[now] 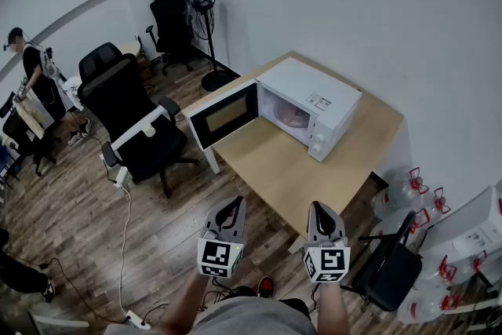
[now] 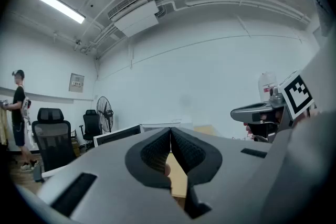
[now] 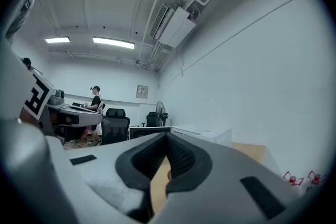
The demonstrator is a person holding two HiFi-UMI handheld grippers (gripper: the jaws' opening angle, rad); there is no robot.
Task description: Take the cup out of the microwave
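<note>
White microwave sits on the wooden counter, its door swung open to the left. Inside the cavity is a pale pinkish shape, likely the cup, too small to read its axis. Left tongs and right tongs are both clenched on nothing, level, short of the counter's near corner. The cup lies well ahead, the right tongs marginally nearer.

the left gripper and the right gripper sit side by side, a little apart, both pointing ahead and about flat. each one's jaws are pressed together (nothing between them). the left arm and right arm come in behind them.
</note>
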